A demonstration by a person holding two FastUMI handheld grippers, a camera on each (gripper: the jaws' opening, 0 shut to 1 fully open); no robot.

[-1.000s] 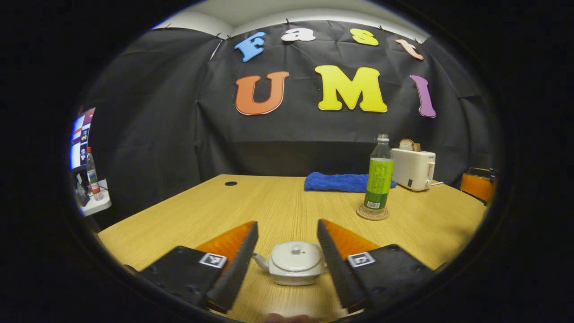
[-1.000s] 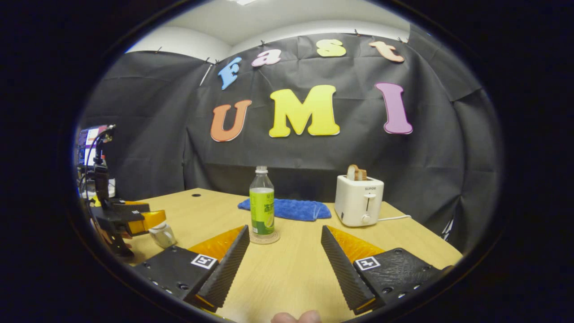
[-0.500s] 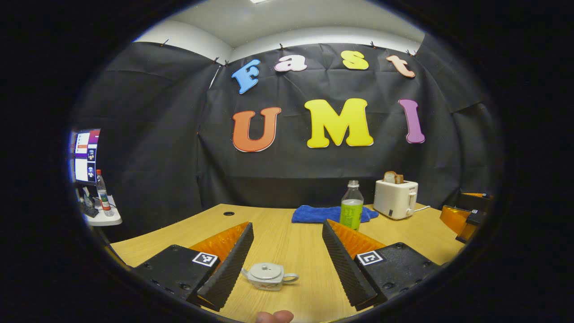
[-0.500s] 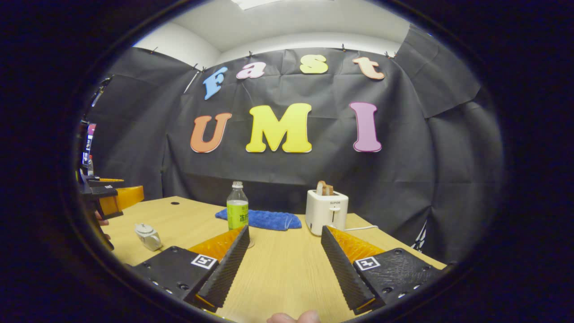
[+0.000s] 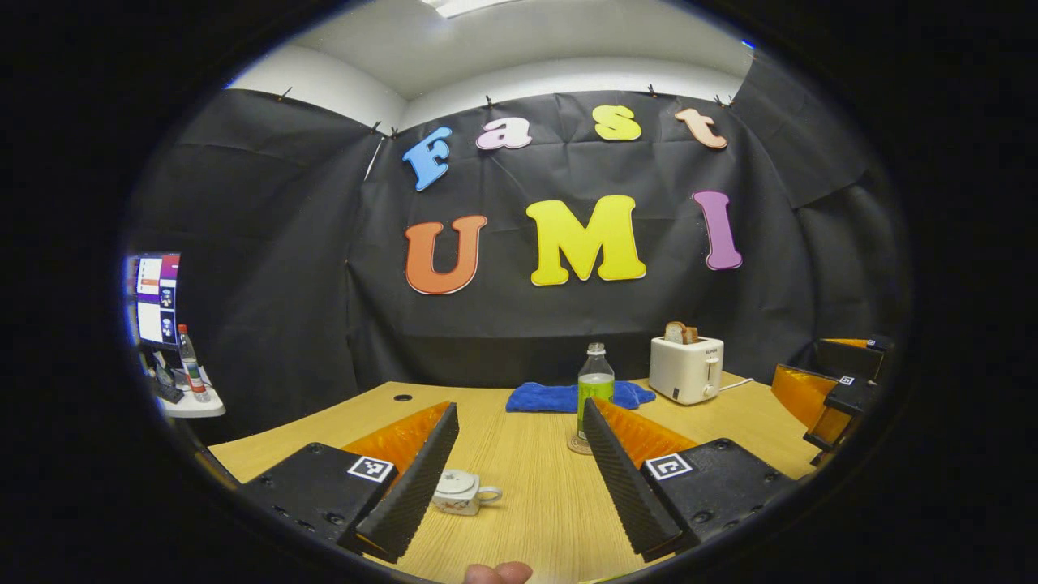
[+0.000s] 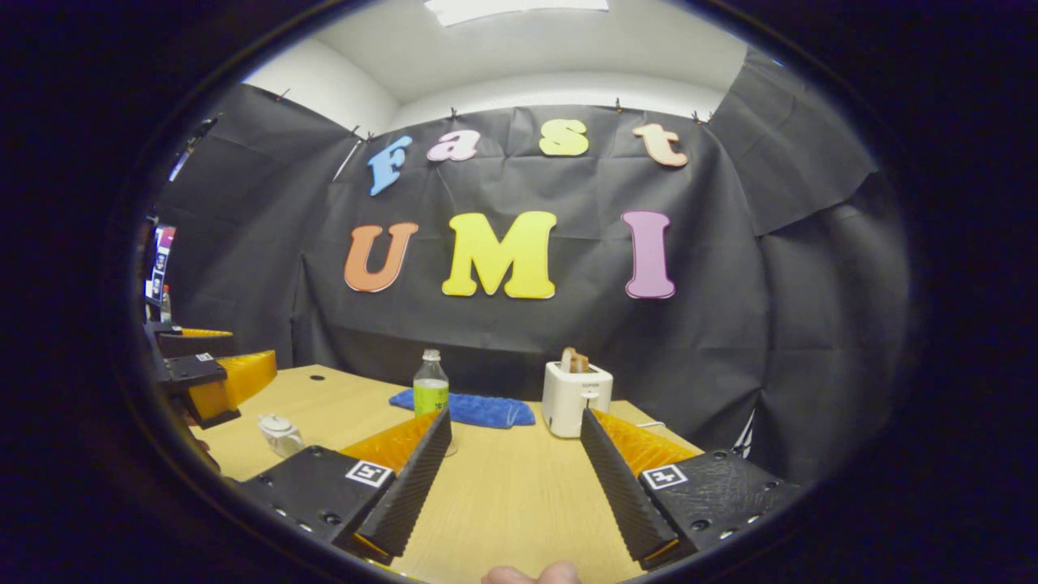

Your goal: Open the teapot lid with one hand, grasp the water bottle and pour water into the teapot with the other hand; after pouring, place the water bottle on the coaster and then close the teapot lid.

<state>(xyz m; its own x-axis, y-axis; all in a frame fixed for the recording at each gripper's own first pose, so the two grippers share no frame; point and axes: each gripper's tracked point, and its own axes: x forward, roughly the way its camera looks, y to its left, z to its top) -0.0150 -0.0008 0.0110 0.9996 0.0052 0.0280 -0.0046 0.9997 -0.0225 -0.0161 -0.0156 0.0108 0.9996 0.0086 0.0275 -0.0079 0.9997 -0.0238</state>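
A small white teapot with its lid on sits on the wooden table, low between my left gripper's fingers and well ahead of them. My left gripper is open and holds nothing. Farther back a clear water bottle with a green label stands upright on a round coaster. In the right gripper view the bottle stands past the left finger and the teapot lies far left. My right gripper is open and holds nothing. The left gripper hovers near the teapot.
A white toaster with bread in it and a folded blue cloth stand at the back of the table. The right gripper shows at the right edge of the left gripper view. A side shelf with a screen and a bottle is off to the left.
Both grippers have drawn back from the table objects. The teapot, which was close between the left fingers, now looks small and farther off. Both grippers stay open.
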